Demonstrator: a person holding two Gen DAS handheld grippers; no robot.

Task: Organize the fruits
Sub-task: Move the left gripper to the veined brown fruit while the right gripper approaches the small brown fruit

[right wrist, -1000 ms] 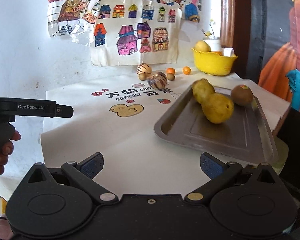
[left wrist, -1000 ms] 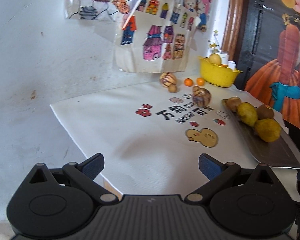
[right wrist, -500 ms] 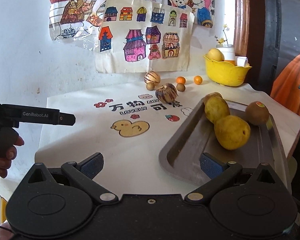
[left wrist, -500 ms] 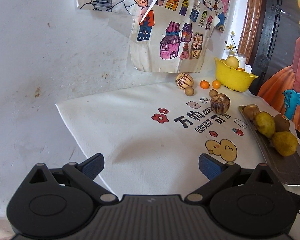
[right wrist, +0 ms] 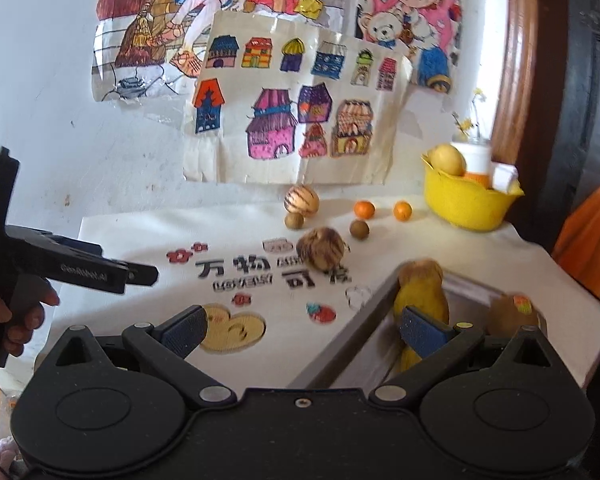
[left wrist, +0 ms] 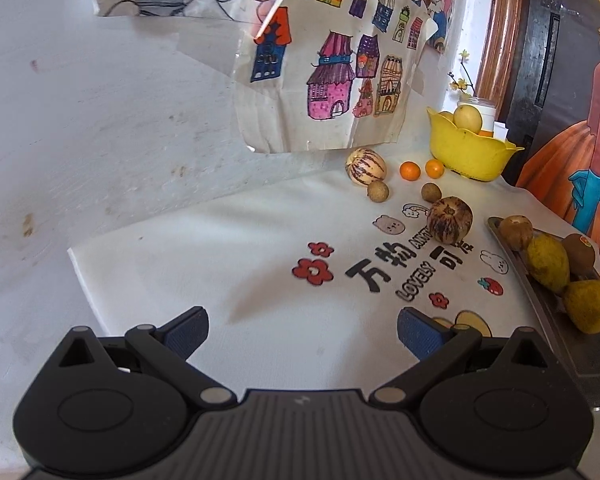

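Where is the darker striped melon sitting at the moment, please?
In the left wrist view the darker striped melon sits right of centre on the white cloth, between a small brown fruit and the metal tray.

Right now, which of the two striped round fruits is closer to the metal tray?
The darker brown-striped fruit, sitting on the cloth's printed lettering, a short way from the tray. The paler striped one sits back by the wall under the drawings.

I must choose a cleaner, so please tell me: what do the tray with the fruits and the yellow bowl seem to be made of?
The tray looks like metal with a dull brushed grey finish and a thin raised rim. The yellow bowl looks like plastic: an even, bright colour, slightly glossy, with a wavy moulded rim. Neither is certain from the look alone.
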